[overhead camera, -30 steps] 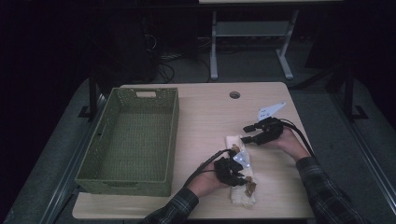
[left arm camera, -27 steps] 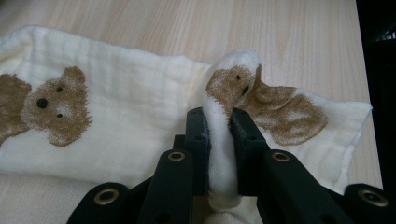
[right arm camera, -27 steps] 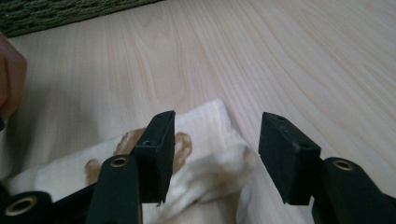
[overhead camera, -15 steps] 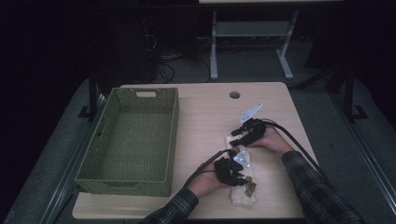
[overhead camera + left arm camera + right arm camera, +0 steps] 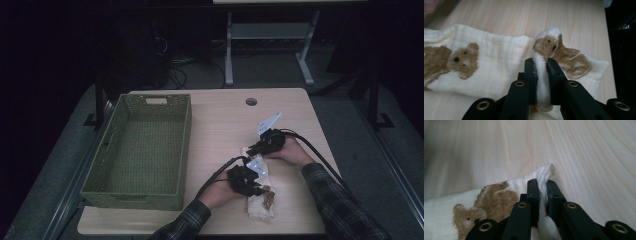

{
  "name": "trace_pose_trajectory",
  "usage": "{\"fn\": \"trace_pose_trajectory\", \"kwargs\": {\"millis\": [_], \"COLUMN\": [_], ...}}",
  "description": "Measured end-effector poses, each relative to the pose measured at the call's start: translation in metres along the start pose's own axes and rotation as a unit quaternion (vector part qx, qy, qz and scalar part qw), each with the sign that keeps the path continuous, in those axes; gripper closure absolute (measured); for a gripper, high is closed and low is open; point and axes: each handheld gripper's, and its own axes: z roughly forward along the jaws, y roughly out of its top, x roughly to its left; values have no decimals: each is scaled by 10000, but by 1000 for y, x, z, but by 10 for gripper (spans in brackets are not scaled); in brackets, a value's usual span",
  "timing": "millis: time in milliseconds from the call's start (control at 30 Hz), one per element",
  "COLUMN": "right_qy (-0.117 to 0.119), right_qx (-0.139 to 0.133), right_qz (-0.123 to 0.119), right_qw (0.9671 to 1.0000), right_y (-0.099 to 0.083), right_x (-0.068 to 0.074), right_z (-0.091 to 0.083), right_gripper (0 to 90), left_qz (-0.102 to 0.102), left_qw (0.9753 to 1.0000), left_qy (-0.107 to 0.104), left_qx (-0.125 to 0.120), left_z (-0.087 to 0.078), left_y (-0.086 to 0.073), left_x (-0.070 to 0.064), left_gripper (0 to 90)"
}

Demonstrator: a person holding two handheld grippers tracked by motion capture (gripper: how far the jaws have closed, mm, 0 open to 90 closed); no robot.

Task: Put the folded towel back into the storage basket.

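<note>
The right gripper [image 5: 256, 148] has moved in from the table's right side to the cloth [image 5: 260, 200] near the front edge. Both grippers' fingers clamp cloth folds; the left gripper [image 5: 257, 190] holds the near end. Lift both evenly, keeping tension, toward the basket [image 5: 145, 150].

A pale wooden table [image 5: 220, 115] stands on grey floor [image 5: 270, 75] in a dark room.
</note>
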Motion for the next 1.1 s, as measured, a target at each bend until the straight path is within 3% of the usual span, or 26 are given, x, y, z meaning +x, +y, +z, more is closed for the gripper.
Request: {"fn": "trace_pose_trajectory", "kwargs": {"millis": [133, 367, 567, 833, 1100], "right_qy": [-11, -89, -77, -29, -73], "right_qx": [-36, -263, -453, -669, -699], "right_qz": [-25, 25, -78, -150, -257], "right_qw": [10000, 9996, 9989, 9976, 9972], "right_y": [7, 22, 41, 70, 103], "right_x": [0, 1, 1, 3, 3], "right_z": [-7, -25, -38, -49, -49], "right_gripper": [830, 833, 833, 833, 833], "left_qz": [-117, -239, -342, -337, -329], "left_qw": [9997, 9986, 9974, 9962, 9954], "left_qy": [75, 325, 484, 670, 711], "left_qx": [-202, -333, -417, -436, -560], "left_z": [-14, -40, -67, -106, -145], "left_y": [4, 10, 17, 19, 13], "left_x": [0, -1, -3, -3, 8], "left_gripper": [800, 801, 801, 800, 800]}}
